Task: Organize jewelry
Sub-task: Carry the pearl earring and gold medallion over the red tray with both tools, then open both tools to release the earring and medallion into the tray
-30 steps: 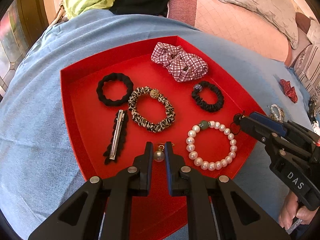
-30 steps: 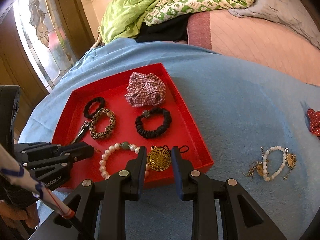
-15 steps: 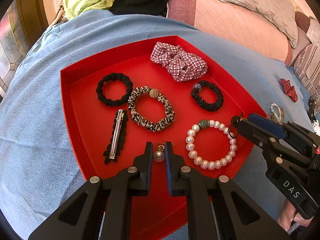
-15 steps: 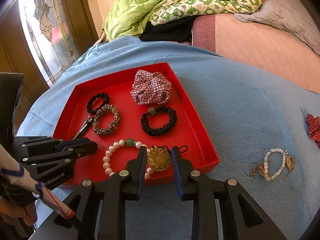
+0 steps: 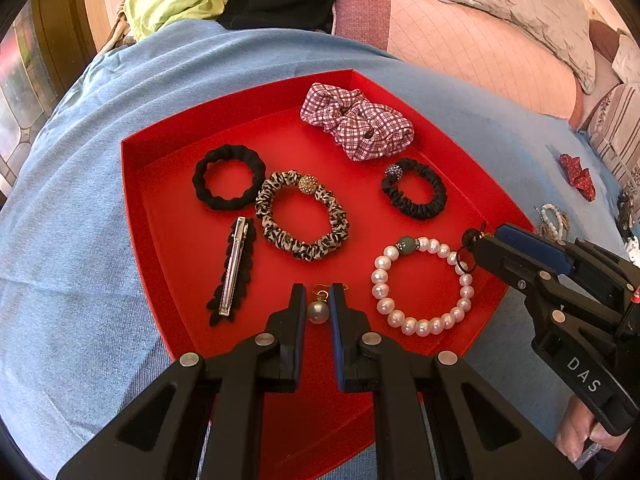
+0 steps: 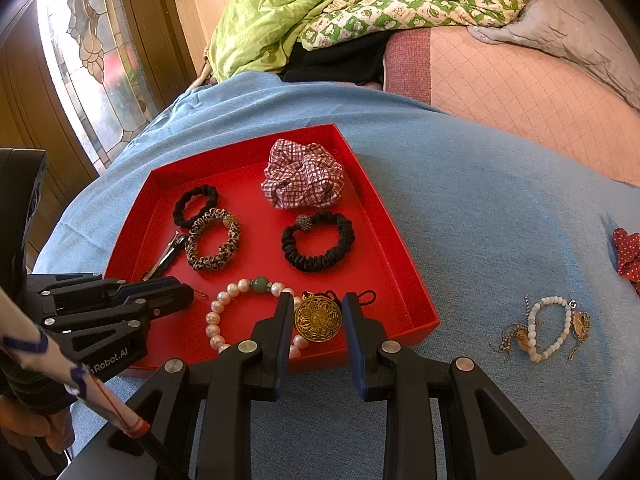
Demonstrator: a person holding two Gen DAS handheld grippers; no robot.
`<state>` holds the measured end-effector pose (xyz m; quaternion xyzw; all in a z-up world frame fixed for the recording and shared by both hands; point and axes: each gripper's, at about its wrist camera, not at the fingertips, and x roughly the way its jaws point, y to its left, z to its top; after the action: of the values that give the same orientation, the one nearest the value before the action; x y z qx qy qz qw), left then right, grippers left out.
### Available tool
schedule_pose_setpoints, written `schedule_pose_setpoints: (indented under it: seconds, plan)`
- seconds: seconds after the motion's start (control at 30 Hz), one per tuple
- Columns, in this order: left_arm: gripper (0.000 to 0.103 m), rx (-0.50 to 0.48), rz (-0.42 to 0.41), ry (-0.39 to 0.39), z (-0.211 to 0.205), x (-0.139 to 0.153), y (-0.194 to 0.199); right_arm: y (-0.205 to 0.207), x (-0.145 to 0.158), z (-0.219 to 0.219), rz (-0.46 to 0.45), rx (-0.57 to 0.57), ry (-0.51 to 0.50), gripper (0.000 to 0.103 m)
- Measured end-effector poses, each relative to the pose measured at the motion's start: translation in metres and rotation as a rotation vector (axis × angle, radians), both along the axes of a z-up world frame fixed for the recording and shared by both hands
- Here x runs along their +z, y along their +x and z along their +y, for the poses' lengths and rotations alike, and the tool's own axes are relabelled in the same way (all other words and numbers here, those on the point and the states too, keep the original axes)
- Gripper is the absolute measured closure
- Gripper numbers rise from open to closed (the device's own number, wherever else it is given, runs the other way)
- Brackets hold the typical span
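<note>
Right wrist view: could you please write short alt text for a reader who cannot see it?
The right gripper grips a round gold medallion over the near edge of a red tray holding hair ties and a pearl bracelet. The tray sits on a blue cloth; the left gripper reaches in from the left.

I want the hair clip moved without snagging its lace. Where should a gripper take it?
Grip the hair clip across its narrow metal bar near the middle, coming from above. It lies flat in the red tray, long and thin, so jaws should close across its width.
</note>
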<state>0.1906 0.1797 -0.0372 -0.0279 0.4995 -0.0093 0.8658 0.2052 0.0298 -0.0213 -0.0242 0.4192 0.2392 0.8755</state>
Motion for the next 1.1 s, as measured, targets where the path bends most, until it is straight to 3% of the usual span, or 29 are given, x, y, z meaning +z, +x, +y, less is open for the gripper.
schedule_pose_setpoints:
  seconds: [0.57,0.63,0.73,1.1]
  plan:
    - [0.092,-0.013,-0.003,-0.009,0.0004,0.0034,-0.0006,-0.0005,0.0000,0.0001,0.004,-0.001,0.005,0.076]
    - [0.089,-0.015,-0.006,-0.012,0.0003,0.0042,-0.0007,-0.0012,0.0000,0.0008,0.006,-0.002,0.007,0.076]
    - [0.077,-0.012,-0.017,-0.008,-0.0004,0.0059,-0.0013,-0.0014,0.0002,0.0006,0.009,-0.003,0.012,0.076]
    - [0.076,-0.016,-0.026,0.002,-0.0014,0.0076,-0.0016,0.0003,0.0012,-0.0023,0.014,-0.004,0.016,0.076]
